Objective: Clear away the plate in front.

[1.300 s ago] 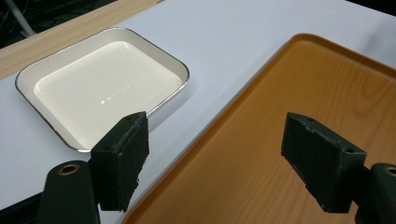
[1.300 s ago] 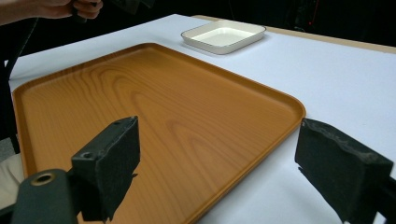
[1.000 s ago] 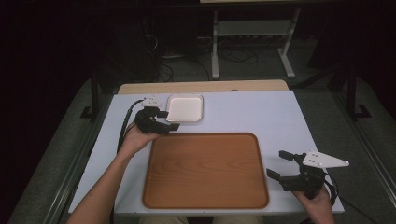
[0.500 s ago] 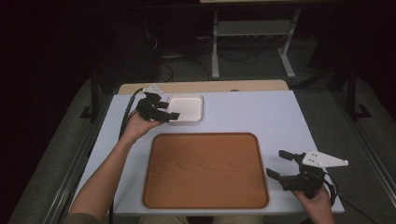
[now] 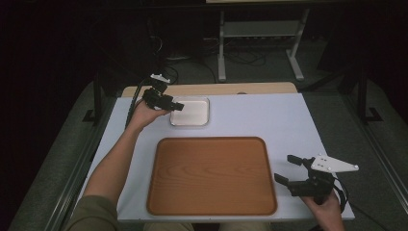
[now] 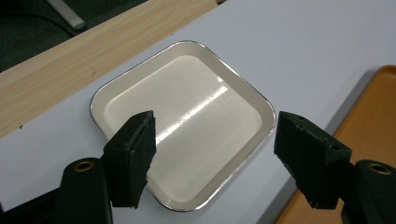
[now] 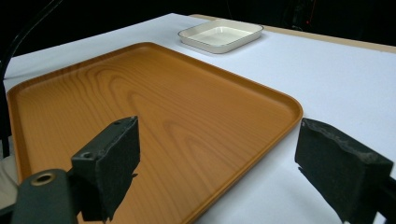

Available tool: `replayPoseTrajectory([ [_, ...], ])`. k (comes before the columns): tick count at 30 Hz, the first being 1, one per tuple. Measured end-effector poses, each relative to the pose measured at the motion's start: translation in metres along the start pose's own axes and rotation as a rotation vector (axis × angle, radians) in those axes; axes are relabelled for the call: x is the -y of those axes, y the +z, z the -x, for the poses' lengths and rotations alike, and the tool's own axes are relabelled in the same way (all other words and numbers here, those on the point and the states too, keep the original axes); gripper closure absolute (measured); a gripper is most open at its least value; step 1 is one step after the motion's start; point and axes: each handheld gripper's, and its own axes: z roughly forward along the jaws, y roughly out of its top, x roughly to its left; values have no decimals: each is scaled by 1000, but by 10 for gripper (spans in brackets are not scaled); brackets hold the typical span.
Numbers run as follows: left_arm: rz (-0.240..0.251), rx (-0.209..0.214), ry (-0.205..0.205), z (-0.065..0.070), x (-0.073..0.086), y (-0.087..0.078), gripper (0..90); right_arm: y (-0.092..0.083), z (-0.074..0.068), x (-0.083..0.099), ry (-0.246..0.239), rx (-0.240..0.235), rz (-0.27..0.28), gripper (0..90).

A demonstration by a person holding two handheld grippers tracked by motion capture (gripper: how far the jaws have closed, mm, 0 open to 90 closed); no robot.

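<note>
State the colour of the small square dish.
Cream-white dish with a shiny metallic rim, clearest in the left gripper view.

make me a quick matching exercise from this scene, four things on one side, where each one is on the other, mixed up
Things:
1. white dish
2. wooden tray
3. left gripper
4. right gripper

Places:
A. at the tray's near right corner, jaws apart
B. middle of the table, nearest the person
C. far side of the table, beyond the tray
D. over the dish's left edge, jaws apart, nothing gripped

Pairs: 1-C, 2-B, 3-D, 4-A
</note>
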Motion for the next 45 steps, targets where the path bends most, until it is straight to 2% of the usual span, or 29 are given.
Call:
replayPoseTrajectory([
  [3, -21, -4, -36, -10, 2, 9, 307, 0, 0, 0, 1, 0, 0, 133],
  [6, -50, -31, -71, -20, 7, 17, 327, -1, 0, 0, 2, 1, 2, 133],
  [8, -50, -54, -105, -26, 11, 20, 359, -1, 0, 0, 5, 1, 2, 133],
  [15, -66, -70, -203, -38, 20, 32, 392, -1, 1, 0, 6, 0, 3, 133],
  [17, -82, -85, -205, -40, 22, 35, 381, -1, 1, 0, 6, 0, 3, 133],
  [20, -108, -75, -227, -44, 25, 39, 388, 0, 0, 0, 6, -2, -2, 133],
  [22, -133, -93, -233, -45, 28, 41, 402, 0, 0, 0, 4, -1, -3, 133],
  [25, -146, -87, -263, -49, 32, 43, 458, 0, 0, 0, 5, 0, -1, 133],
  [28, -140, -62, -297, -50, 37, 47, 531, 0, 0, 0, 6, -2, -1, 134],
  [31, -157, -61, -301, -50, 38, 51, 562, 1, 1, 0, 3, -1, -6, 134],
  [33, -162, -76, -299, -49, 39, 53, 581, 1, 1, 1, 2, -2, -8, 134],
  [38, -171, -72, -319, -48, 40, 58, 666, 0, 1, 1, 8, -3, -3, 134],
  [41, -175, -89, -314, -47, 40, 60, 729, 0, 1, 1, 7, -2, 0, 134],
  [45, -165, -85, -343, -47, 40, 61, 777, 0, 2, 1, 8, -2, -2, 134],
])
